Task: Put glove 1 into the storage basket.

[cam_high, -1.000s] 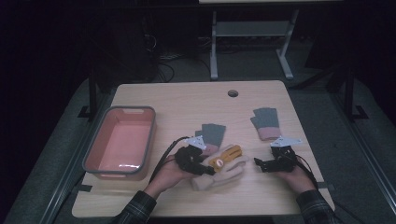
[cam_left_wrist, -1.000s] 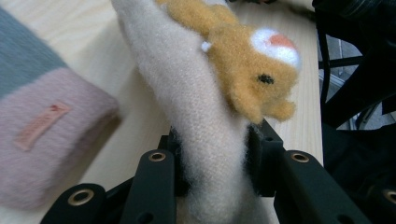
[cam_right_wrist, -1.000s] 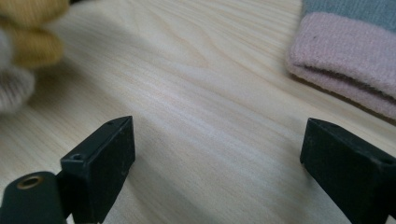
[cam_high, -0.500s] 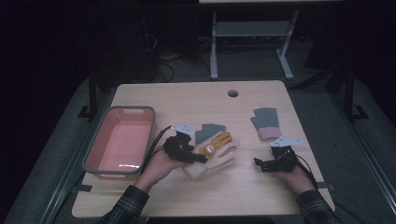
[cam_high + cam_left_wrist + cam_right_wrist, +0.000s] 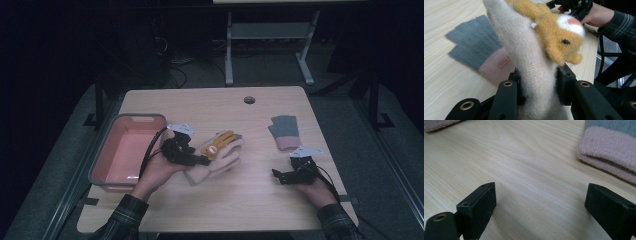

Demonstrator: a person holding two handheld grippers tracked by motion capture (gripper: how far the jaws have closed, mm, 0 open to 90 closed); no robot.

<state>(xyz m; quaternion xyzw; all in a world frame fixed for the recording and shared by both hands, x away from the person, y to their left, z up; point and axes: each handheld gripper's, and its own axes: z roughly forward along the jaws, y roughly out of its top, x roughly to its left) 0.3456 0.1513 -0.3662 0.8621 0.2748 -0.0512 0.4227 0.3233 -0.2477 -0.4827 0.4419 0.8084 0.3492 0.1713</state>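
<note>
The left claw (image 5: 202, 161) grips a cream knitted glove (image 5: 220, 159) that carries an orange plush animal face (image 5: 218, 145). In the left gripper view the two black jaws press on the cream fabric (image 5: 534, 75) from both sides, and the plush face (image 5: 559, 37) sits above the clamping point. In the high view the glove is clear of the bench (image 5: 210, 105) surface, tilted upward and to the right, just beside the right wall of a pink tub (image 5: 125, 152). The tub stands on the left part of the bench.

The right claw (image 5: 276, 175) is open. In the right gripper view its jaws stand wide apart with bare bench (image 5: 524, 170) surface between them and no thing in contact with either jaw. In the high view this claw rests low over the right front part of the bench, well apart from the cream glove.

A grey glove with a pink cuff (image 5: 284, 132) lies flat on the bench just beyond the right claw. The right gripper view shows its pink cuff (image 5: 609, 152) near the right jaw but apart from it.

A second grey glove with a pink cuff (image 5: 479, 55) lies flat on the bench behind the held glove in the left gripper view. The person's right hand (image 5: 596, 16) and sleeve appear at the upper right of that view.
</note>
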